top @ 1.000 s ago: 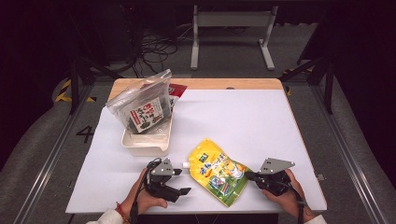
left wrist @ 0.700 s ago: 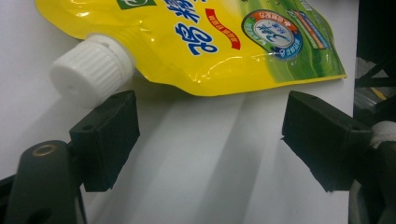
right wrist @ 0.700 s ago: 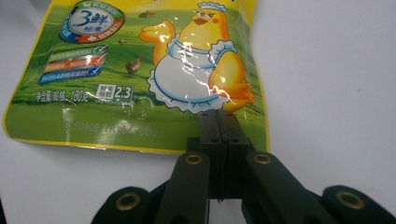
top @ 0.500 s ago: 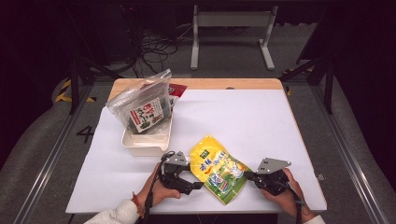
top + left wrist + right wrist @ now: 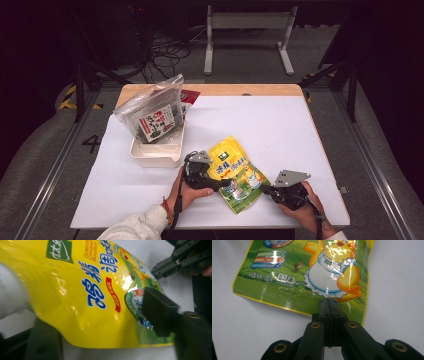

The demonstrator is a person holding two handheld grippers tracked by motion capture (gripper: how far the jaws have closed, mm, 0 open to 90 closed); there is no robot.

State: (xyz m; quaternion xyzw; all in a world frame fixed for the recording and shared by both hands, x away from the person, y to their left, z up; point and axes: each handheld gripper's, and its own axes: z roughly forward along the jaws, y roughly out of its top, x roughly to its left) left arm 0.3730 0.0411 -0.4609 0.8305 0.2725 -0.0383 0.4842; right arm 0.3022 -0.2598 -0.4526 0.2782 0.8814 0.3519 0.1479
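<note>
Black jaws of the right gripper are pressed flat together on the bottom edge of the yellow pouch, pinching the green strip just under the printed chicken in an apron; in the high view this gripper sits at the pouch's near right corner, with the person's right hand wrapped round its body. The left gripper comes in from the other side of the pouch, held by the left hand with a pale sleeve behind it. Its jaws have just been closing and the pouch lies between them — in the left gripper view one black jaw lies over the round label near the pouch's lower edge while the other is a dark blur under the pouch's edge, and whether the two already press on the pouch I cannot tell, so I read them as apart with the pouch in the gap. The pouch itself lies between the two grippers on the white table top, its top pointing away from the person. Just beyond the left gripper, near but not touching it, stands a white tray holding a clear plastic bag of dark packets — a red packet peeks out behind that bag. Far beyond the table stands a grey metal frame on the floor.
</note>
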